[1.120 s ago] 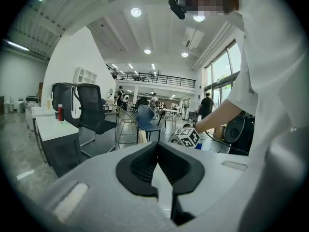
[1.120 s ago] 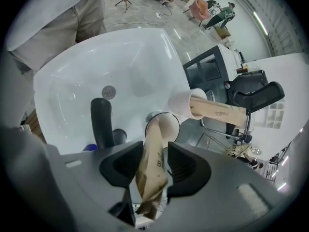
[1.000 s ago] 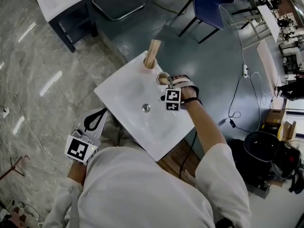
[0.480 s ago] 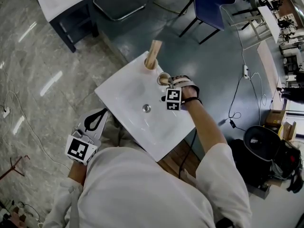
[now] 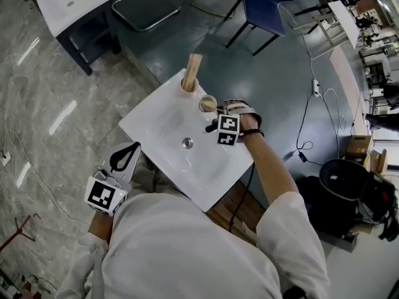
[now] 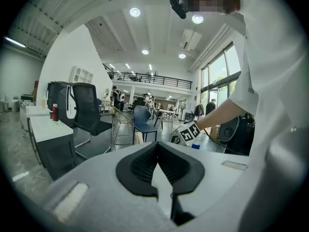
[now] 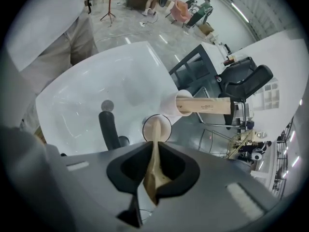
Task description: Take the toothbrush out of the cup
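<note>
We grasp the toothbrush [image 7: 154, 129] by its handle in the right hand-held gripper [image 7: 154, 144] — jaws just now closing on it — to lift it straight from the cup [image 7: 168, 128] it stands in; the left hand-held gripper [image 6: 158, 146] idles clenched, empty.

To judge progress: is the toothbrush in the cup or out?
In: the toothbrush has one end inside the cup; the right gripper, jaws just closing, clamps its handle.

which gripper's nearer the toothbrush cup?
Right. The right gripper, jaws just closed on the toothbrush, is above the cup; the left gripper sits off the sink, far away.
</note>
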The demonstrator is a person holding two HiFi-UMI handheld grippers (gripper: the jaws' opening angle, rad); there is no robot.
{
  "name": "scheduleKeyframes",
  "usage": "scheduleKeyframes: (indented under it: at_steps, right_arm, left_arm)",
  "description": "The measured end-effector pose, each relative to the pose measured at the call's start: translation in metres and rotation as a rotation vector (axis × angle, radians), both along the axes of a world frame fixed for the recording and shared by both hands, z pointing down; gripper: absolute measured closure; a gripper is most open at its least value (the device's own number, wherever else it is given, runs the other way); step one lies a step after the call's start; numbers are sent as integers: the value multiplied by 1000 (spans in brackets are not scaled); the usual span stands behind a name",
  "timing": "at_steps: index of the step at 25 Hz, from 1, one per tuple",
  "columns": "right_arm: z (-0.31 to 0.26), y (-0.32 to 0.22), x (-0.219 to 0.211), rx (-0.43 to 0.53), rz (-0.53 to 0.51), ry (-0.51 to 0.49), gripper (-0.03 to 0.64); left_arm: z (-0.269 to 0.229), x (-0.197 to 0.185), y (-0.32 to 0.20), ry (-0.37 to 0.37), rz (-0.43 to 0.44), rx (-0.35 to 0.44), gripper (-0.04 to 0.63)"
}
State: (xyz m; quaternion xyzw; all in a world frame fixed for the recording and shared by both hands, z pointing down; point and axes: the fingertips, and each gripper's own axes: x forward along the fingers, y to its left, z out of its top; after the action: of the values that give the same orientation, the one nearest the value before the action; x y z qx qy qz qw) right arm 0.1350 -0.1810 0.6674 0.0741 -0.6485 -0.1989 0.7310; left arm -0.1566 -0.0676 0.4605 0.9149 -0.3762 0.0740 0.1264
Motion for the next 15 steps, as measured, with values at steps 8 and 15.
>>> scheduleKeyframes:
  at_steps: [8, 15]
  right_arm:
    - [-20, 14, -1, -26, 104, -87, 586]
    - [-50, 22, -7, -15, 181, -178, 586]
  left_arm:
    - [1, 11, -10, 15, 46, 0, 588]
    - [-4, 22, -18, 24, 86, 5, 588]
